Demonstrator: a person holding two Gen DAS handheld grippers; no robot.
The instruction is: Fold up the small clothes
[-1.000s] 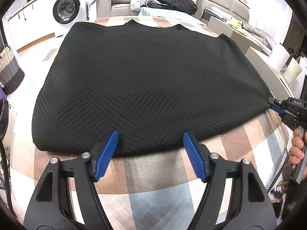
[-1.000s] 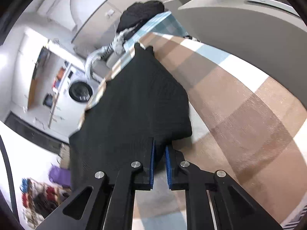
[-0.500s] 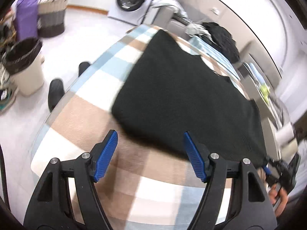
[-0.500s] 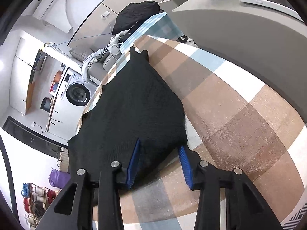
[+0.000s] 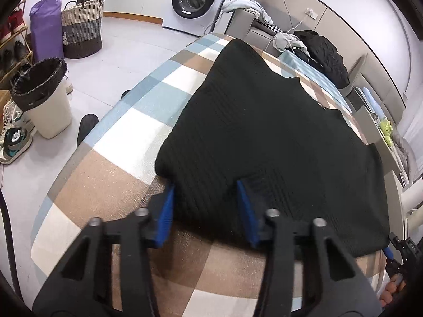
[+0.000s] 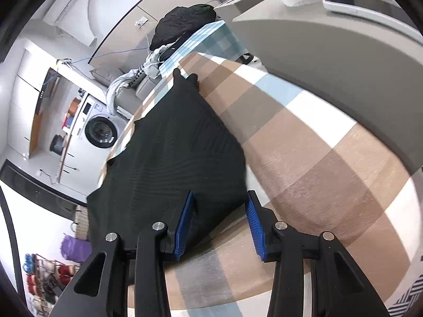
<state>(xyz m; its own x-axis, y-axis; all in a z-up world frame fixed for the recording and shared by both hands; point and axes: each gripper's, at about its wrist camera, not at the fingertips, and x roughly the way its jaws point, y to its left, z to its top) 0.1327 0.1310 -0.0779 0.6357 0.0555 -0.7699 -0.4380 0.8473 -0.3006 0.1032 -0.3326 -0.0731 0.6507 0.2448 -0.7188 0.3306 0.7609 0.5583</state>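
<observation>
The black sweater (image 5: 264, 137) lies spread flat on the checked table (image 5: 111, 174), with no fold visible in it, so by my reading the folding has hardly begun. The left gripper (image 5: 205, 208) is wide apart and straddles the sweater's near left corner, one blue pad at the edge and the other over the cloth, while the right gripper (image 6: 219, 222) is likewise wide and set around the near right corner, neither one clamped on the fabric. What seems left is nearly everything: pinching both corners, carrying the near edge over, and the later folds.
</observation>
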